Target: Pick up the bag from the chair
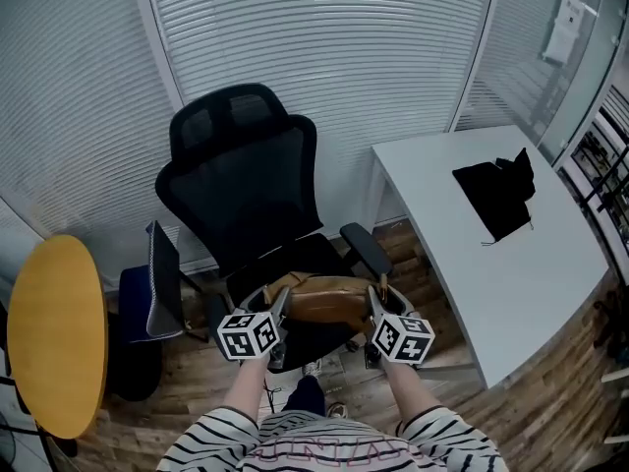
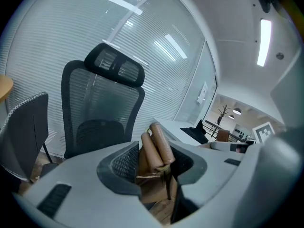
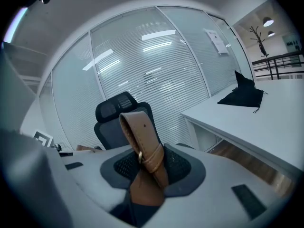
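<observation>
A tan leather bag hangs between my two grippers above the front of the black mesh office chair. My left gripper is shut on the bag's rolled tan handles at its left end. My right gripper is shut on a buckled tan strap at the bag's right end. In both gripper views the leather fills the gap between the jaws. The chair's backrest stands behind the handles; it also shows in the right gripper view.
A white desk to the right carries a black cloth. A round yellow table stands at the left, with a dark side chair beside it. White blinds cover the glass wall behind. Wood floor lies below.
</observation>
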A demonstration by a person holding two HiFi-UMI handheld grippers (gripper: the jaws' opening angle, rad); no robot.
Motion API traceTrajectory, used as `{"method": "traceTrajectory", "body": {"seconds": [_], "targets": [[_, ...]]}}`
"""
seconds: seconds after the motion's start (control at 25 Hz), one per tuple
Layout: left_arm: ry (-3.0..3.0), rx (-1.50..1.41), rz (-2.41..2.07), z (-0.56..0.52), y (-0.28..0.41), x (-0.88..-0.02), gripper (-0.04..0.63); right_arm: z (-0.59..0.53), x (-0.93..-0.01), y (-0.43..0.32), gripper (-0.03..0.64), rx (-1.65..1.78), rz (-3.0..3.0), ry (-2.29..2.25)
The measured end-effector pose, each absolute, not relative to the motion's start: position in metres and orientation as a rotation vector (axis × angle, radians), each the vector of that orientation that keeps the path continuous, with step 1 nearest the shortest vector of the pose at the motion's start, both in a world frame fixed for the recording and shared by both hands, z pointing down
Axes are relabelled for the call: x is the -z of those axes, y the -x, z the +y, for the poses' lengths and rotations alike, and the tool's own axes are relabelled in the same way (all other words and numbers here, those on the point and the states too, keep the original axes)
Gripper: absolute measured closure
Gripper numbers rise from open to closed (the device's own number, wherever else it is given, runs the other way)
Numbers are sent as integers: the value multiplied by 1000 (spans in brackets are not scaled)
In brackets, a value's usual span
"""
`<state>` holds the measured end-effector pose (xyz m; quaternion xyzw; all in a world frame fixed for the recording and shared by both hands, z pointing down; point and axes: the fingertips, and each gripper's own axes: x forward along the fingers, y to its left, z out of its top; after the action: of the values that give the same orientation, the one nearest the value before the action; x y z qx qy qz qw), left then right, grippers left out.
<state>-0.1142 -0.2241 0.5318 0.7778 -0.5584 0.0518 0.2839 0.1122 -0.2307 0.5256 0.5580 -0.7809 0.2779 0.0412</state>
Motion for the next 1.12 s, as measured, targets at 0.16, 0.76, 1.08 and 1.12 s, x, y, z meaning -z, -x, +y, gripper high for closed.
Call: {"method": "traceTrajectory", "body": {"seconds": [0.16,0.76,1.08,1.12], "targets": [[-2101,-128,-1504,-214,110,-515,413,-221,-508,-116,471,-817,-2416,-1712],[-2157,-45,-1555,-179,103,-460,413,-189,-455,-125,471,-698,-2509,-1728],[-2161,-19,-1585,-158,104,-444,414,-169,-441,-125,472,-667,-2530,-1723],[-2163,-18,-1586,-156,104,-443,414,-167,-440,-126,472,-666,-2530,-1724]]}}
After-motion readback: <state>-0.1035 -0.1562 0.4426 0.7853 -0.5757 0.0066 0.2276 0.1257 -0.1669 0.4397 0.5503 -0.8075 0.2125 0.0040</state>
